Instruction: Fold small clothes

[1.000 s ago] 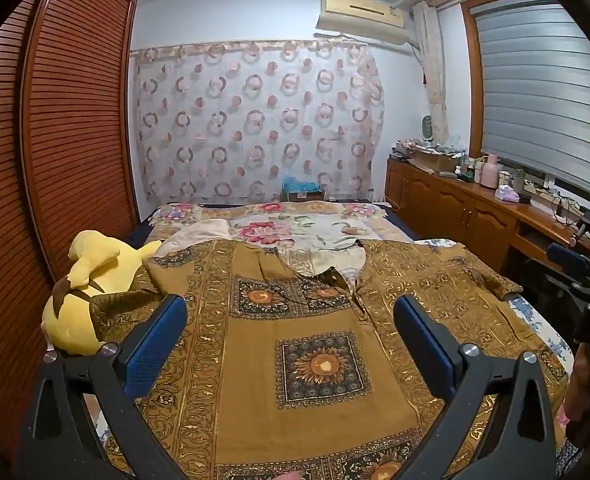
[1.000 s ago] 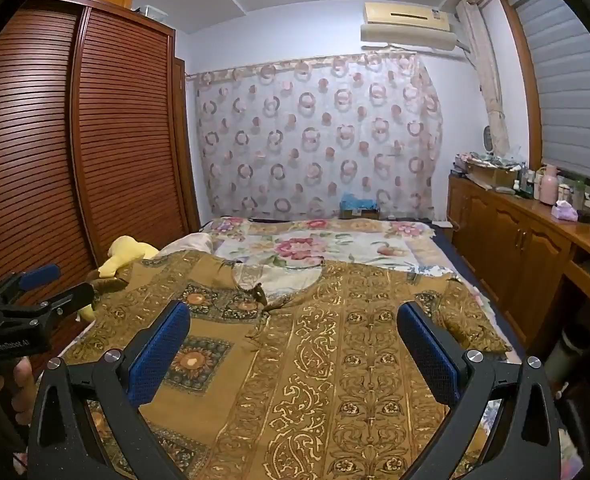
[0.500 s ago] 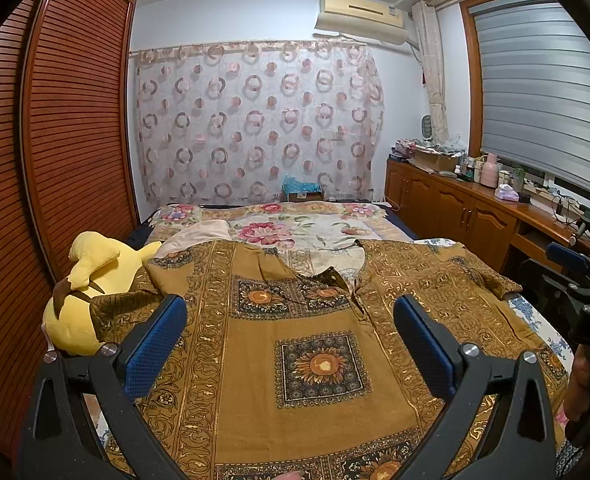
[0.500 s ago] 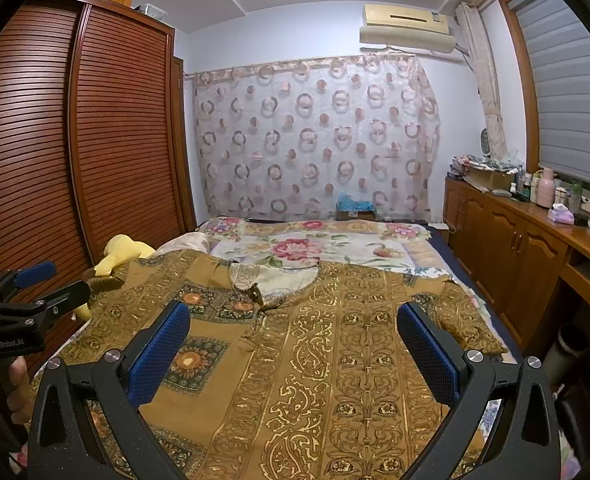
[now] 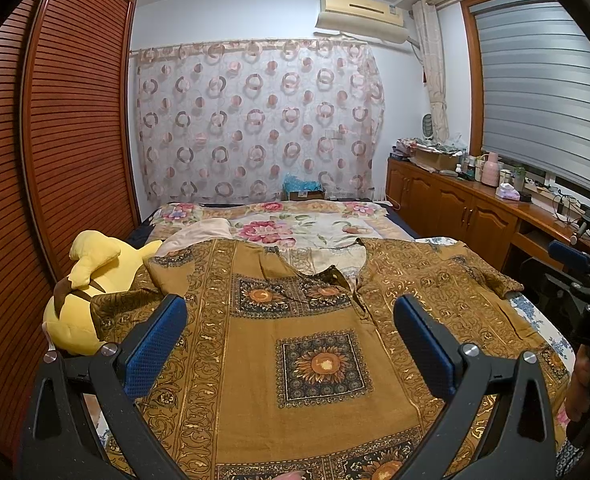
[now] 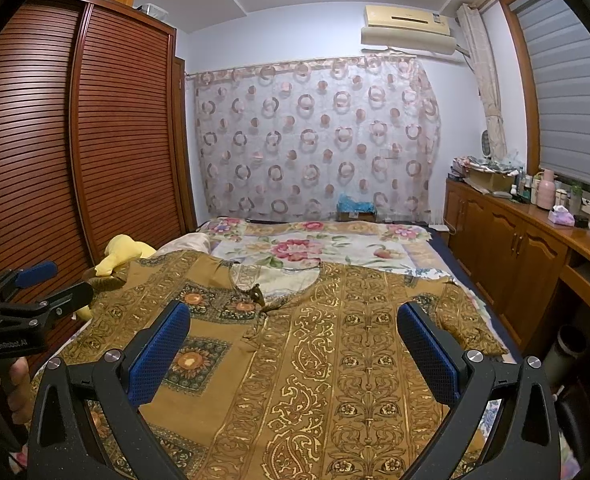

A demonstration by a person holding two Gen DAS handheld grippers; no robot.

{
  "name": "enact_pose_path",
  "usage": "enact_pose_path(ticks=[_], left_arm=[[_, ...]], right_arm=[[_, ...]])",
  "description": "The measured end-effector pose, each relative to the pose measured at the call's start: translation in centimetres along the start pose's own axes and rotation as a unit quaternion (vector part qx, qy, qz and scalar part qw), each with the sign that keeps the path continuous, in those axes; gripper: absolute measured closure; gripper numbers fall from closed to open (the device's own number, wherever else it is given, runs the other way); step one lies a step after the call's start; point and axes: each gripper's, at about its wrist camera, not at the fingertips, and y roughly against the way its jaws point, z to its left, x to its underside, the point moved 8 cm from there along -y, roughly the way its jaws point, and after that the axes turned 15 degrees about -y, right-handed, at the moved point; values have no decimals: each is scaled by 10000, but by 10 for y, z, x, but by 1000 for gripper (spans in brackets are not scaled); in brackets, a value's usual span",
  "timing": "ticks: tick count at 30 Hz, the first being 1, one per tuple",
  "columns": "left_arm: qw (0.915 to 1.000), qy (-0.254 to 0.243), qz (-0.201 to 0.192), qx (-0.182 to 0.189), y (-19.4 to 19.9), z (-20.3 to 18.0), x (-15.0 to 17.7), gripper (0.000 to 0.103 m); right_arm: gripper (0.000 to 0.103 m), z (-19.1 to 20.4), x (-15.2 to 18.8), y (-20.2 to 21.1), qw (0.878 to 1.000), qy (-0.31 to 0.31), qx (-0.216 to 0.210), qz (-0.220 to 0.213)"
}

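Nearest, the left gripper [image 5: 291,340] and right gripper [image 6: 293,344] hovered with fingers spread wide and empty above the shirt [image 5: 319,344], which lay flat and unfolded on the bed [image 5: 307,228], sleeves out; folding appeared not yet begun. Beyond: yellow toy [image 5: 91,276], curtain [image 5: 255,120]

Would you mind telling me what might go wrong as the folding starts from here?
The shirt's left sleeve lies draped against the yellow plush toy, so lifting it may drag the toy along. The shirt is wide and both grippers, left gripper and right gripper, hover open; uneven grabs could skew the fold.
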Motion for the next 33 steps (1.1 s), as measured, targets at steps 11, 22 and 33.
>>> enact_pose_path(ticks=[11,22,33], left_arm=[[10000,-1,-1,-6,0,0,0,0],[10000,-1,4,0,0,0,0,0],[10000,-5,6,-7,0,0,0,0]], right_arm=[[0,-1,-1,0,10000,1,-1,-17],[0,0,-2,0,10000,3,7,-32],[0,0,-2,0,10000,2,6,-48]])
